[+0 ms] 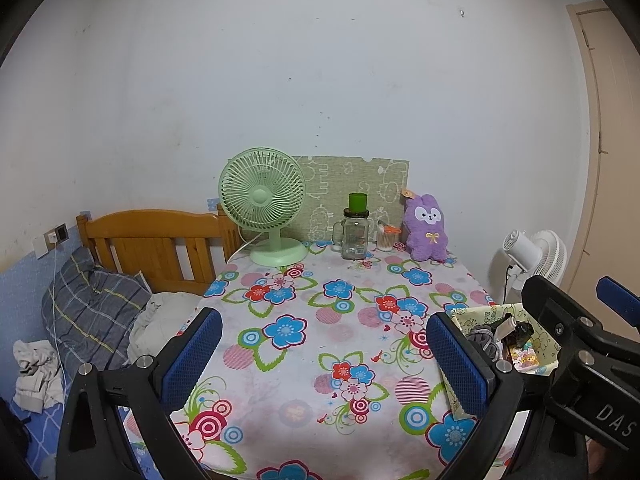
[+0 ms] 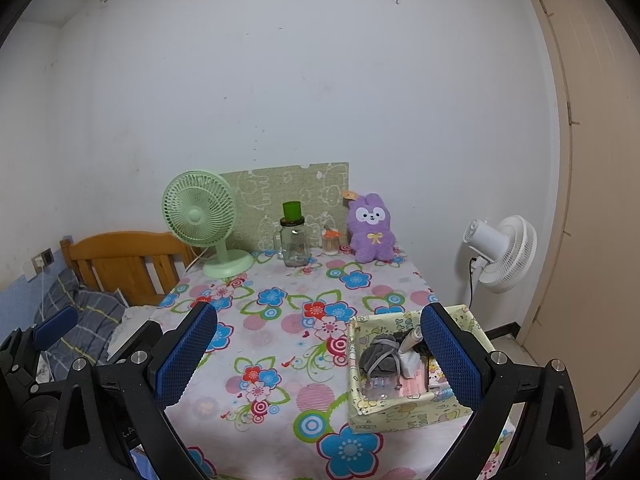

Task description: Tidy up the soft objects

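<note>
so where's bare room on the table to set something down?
Free: the wide middle of the table, between the back row and the near edge, left of the yellow box. Crowded: the back edge, lined by green fan, glass jar, small cup and purple plush. Both grippers open.

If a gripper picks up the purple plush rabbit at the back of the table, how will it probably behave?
The purple plush rabbit looks fluffy, so it will likely squash under the pads rather than slip. It seems light for its size. Standing upright near the wall, it may topple if pushed, perhaps toward the small jar beside it.
</note>
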Tool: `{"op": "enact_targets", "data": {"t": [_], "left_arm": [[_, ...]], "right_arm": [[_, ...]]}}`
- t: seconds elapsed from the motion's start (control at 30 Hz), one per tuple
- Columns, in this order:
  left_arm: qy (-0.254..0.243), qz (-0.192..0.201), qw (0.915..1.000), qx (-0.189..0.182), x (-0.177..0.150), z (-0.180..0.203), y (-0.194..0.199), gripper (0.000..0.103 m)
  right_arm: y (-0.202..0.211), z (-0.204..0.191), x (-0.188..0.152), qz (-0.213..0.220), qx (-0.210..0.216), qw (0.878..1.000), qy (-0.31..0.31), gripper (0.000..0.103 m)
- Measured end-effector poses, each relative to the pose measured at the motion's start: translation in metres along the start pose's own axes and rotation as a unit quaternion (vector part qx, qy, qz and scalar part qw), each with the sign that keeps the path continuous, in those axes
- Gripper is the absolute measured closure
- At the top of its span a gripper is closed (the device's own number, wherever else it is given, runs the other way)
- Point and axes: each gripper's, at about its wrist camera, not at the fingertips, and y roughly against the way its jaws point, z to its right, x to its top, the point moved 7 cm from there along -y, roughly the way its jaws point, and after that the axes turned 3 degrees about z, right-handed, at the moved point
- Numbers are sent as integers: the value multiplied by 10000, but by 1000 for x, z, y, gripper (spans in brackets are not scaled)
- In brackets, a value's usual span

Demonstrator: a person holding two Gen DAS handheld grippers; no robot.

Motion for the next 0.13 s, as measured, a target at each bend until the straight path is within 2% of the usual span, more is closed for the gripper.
{"op": "enact_targets", "data": {"t": [0.13], "left_arm": [[-8,-10,10000,5,-1,0,0,0]], "right_arm": [[-2,0,-1,-10,-5,10000,-2,0]]}}
